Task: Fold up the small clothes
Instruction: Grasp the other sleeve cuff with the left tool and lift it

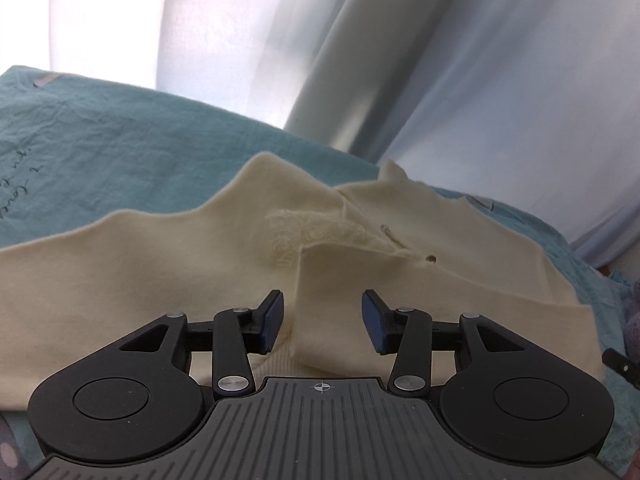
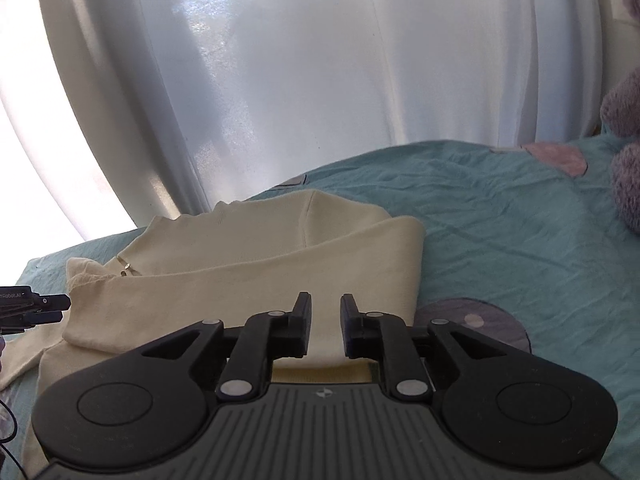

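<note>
A cream knit garment (image 1: 152, 280) lies partly folded on a teal bedsheet (image 1: 120, 136). A folded flap edge runs down its middle, with small buttons near the collar. My left gripper (image 1: 322, 322) is open, low over the garment's near part, its jaws either side of the flap edge. In the right wrist view the same garment (image 2: 256, 276) shows its right side folded over. My right gripper (image 2: 325, 330) is open with a narrow gap, just above the garment's near hem. The left gripper's tip (image 2: 48, 306) shows at the left edge.
White curtains (image 2: 304, 80) hang behind the bed. A purple plush toy (image 2: 624, 152) sits at the far right on the sheet (image 2: 520, 232). The sheet has grey and pink round patches (image 2: 480, 320) by the garment's right edge.
</note>
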Demonstrator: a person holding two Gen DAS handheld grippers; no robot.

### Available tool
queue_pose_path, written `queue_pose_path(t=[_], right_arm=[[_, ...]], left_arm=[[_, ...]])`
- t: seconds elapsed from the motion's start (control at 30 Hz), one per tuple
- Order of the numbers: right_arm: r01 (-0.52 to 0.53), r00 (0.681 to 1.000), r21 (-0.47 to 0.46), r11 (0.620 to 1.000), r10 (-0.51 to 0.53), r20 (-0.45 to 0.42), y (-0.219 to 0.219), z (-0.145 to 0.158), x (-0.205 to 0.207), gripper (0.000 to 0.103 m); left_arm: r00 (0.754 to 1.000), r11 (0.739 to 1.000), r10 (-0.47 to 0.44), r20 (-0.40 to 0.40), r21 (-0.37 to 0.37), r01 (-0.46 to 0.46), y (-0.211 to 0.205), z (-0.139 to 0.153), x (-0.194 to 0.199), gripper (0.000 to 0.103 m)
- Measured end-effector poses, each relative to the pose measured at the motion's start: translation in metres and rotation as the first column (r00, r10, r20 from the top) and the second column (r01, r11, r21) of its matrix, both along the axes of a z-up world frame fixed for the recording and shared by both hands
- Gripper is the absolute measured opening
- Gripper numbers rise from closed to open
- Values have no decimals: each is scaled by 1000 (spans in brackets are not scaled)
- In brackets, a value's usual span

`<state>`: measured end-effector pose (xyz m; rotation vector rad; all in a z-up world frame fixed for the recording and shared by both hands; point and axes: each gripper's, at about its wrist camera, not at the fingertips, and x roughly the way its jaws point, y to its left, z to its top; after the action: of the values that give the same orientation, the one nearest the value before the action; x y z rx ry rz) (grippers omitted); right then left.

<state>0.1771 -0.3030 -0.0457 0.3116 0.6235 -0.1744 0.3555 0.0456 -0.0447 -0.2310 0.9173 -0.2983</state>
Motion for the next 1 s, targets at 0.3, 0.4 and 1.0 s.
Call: queue_pose_path(t=[0.3,0.4,1.0], right_arm=[[-155,988,-91,984,153,-29,38,-7,20,38],[-156,986,-114,981,147,-82,47,-16,29,38],[-165,983,-126,978,153,-103,55,-22,27,42]], left_arm=[[998,998,53,-19,39,-53,-5,-5,6,5],[998,997,58,16,47,-58,-3,2,-1,5],[846,844,532,33,-107,-526,121,24,-52,78]])
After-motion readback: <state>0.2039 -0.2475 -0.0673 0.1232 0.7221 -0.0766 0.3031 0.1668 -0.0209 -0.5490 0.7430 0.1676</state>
